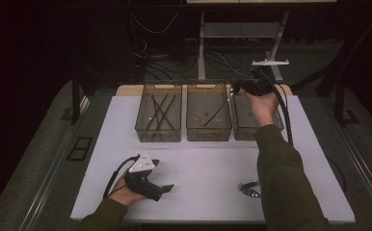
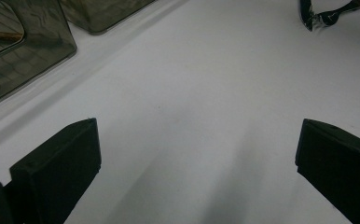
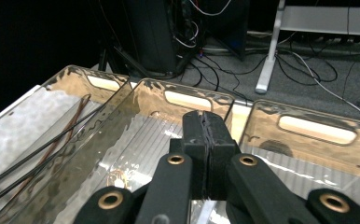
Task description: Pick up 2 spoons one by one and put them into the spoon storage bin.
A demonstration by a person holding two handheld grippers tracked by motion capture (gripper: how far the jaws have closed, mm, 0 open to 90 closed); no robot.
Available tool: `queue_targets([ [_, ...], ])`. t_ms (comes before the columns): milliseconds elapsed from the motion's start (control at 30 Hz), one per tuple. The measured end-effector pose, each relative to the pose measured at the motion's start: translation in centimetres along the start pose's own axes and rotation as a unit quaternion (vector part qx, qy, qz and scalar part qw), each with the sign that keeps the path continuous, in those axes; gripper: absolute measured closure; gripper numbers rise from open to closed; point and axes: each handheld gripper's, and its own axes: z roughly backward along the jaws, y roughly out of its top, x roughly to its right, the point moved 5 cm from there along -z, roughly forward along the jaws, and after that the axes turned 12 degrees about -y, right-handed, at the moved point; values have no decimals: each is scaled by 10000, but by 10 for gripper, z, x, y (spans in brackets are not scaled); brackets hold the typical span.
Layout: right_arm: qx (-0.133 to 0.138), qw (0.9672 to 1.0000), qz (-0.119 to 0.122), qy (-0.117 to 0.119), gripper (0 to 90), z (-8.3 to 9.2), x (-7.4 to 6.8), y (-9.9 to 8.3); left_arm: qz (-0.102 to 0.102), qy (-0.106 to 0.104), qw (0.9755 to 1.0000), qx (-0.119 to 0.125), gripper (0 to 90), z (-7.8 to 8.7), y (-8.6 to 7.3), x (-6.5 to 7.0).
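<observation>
Hand-held gripper (image 1: 234,89) shut, three bins (image 1: 208,117) — one fork (image 1: 248,188)

Glossy clear-plastic bins (image 3: 178,116) (smoky tint); matt tabletop (image 1: 208,163).

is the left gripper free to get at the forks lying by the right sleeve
Probably yes. The left gripper rests on the table with jaws open and nothing in them, and bare white table lies between it and the forks. The right sleeve beside them may crowd the approach.

You have three bins side by side at the worktop's (image 1: 198,163) far edge; sticks (image 1: 159,111) lie in the left bin (image 1: 159,111); a fork (image 1: 249,188) lies near your right forearm.
</observation>
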Motion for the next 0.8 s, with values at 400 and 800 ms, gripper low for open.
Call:
queue_targets([
  [400, -325, 9992, 44, 229, 892, -39, -41, -19, -79, 2, 10000, -46, 0, 1, 0, 0],
  [800, -595, 9957, 423, 564, 473, -40, -42, -34, -65, -14, 10000, -52, 0, 0, 0, 0],
])
